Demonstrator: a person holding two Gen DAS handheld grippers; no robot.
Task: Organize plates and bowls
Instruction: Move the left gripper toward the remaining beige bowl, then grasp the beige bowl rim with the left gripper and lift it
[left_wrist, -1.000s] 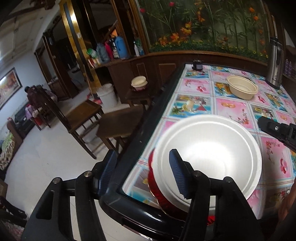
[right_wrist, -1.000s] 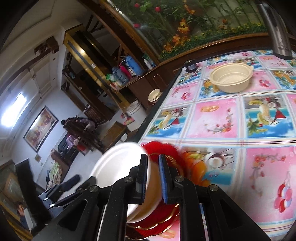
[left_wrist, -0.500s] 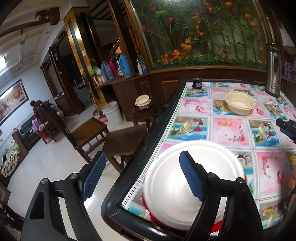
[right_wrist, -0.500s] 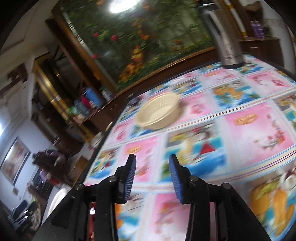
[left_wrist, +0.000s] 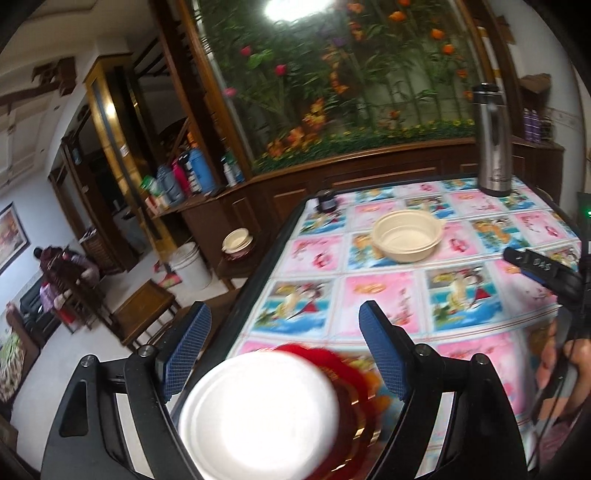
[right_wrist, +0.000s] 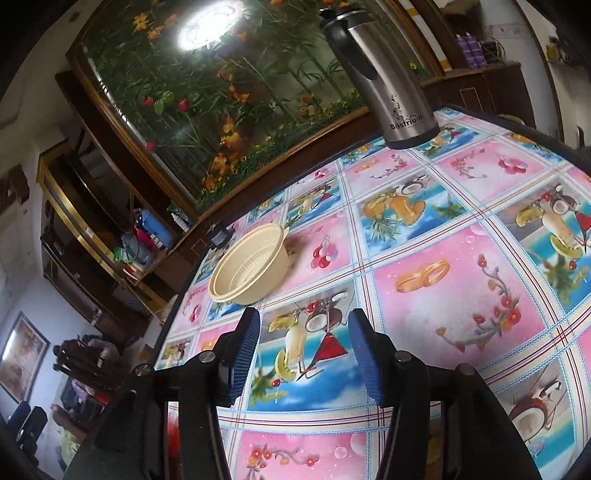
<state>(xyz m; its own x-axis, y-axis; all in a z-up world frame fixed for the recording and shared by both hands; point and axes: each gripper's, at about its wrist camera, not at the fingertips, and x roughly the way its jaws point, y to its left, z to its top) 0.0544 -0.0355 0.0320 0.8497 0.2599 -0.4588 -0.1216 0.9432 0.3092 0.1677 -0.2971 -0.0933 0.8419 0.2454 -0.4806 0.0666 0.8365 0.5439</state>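
Now both sets of jaws were held wide apart, nothing gripped. Under the left gripper (left_wrist: 284, 354) a white bowl (left_wrist: 258, 413) was seen on a red plate (left_wrist: 354, 376) at the bench (left_wrist: 476, 354) edge. Ahead of the right gripper (right_wrist: 303, 354), well apart, a cream bowl (right_wrist: 251, 269) was left.

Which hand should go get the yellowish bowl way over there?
Probably the right gripper. It is open and empty, pointing toward the cream bowl just ahead. The left gripper is also open but hangs over the white bowl near the table's edge.
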